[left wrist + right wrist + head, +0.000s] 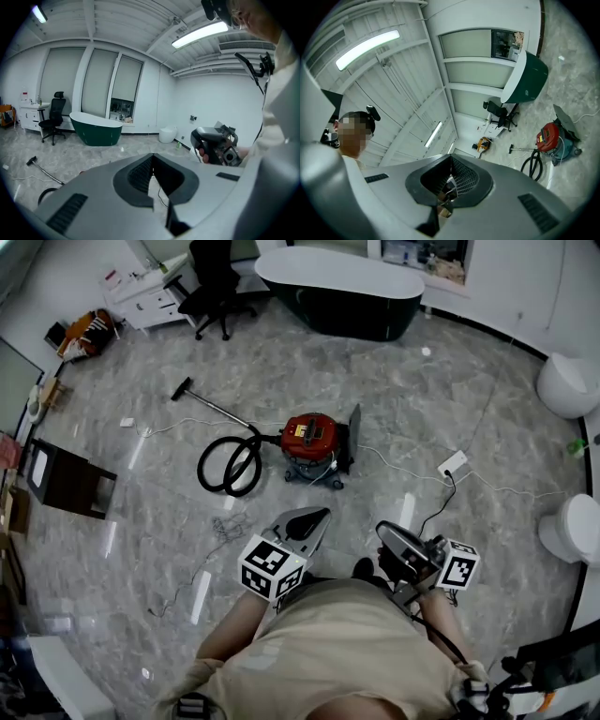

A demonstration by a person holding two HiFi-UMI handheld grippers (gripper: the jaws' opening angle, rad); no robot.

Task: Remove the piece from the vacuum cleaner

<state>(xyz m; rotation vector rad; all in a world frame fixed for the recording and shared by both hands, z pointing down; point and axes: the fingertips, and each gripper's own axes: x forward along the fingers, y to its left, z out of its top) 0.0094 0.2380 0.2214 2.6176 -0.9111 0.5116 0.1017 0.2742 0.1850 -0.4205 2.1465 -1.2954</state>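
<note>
The red vacuum cleaner (312,439) stands on the marble floor ahead of me, with a dark panel (353,435) upright on its right side. Its black hose (229,465) coils to the left, and the wand ends in a floor nozzle (182,388). Both grippers are held close to my body, well short of the machine. My left gripper (322,515) is shut and empty, its tips touching. My right gripper (382,529) is shut too, with nothing in it. The right gripper view shows the vacuum cleaner (550,136) small and far off. The left gripper view catches only the hose (45,195) and nozzle (32,161).
A dark green bathtub (342,285) and a black office chair (216,282) stand at the far wall. A white power strip (452,463) and cables lie right of the vacuum. A dark box (66,479) sits at left, and two toilets (566,385) are at right.
</note>
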